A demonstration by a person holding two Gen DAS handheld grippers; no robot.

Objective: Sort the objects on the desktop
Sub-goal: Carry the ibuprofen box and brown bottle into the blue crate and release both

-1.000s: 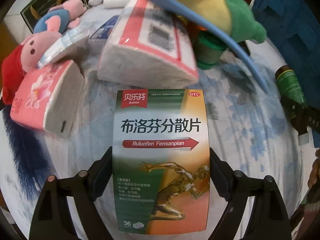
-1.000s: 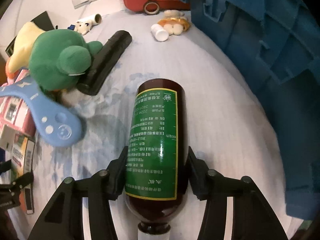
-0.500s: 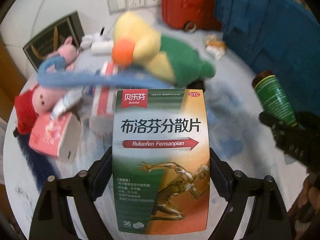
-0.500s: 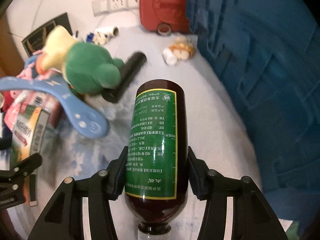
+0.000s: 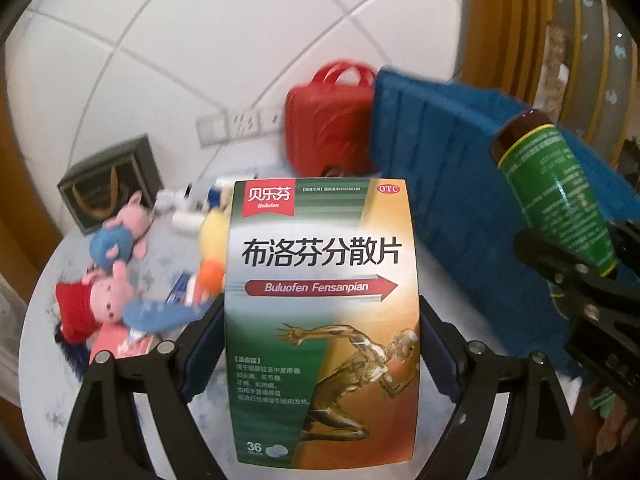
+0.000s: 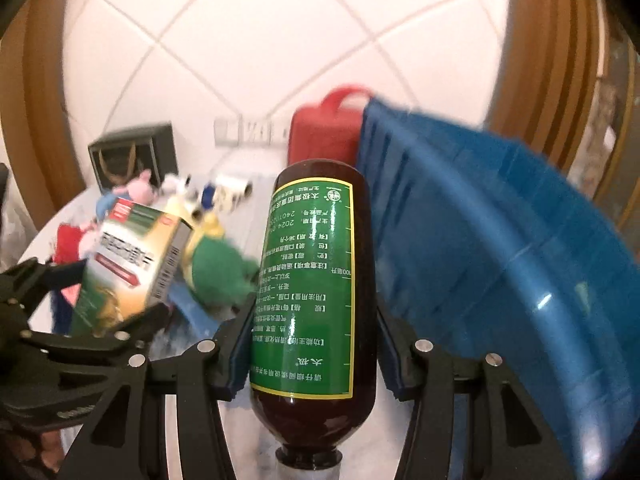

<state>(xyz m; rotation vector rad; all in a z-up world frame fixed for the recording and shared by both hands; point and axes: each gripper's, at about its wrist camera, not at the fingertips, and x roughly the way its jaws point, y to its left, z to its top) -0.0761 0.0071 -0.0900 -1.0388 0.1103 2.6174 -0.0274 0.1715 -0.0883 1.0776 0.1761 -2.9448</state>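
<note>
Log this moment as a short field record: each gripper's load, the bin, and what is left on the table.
left gripper: shut on medicine box, held upright above the table
right gripper: shut on brown bottle, cap end toward the camera
blue bin: right of both loads, contents not visible
red case: behind the bin, by the wall
table: plush toys at left

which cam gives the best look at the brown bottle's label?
Right wrist. The brown bottle sits centred between the right gripper jaws, its green label facing the lens, though upside down. The left wrist view shows the bottle only at the right edge, tilted, smaller and blurred, its text unreadable.
</note>
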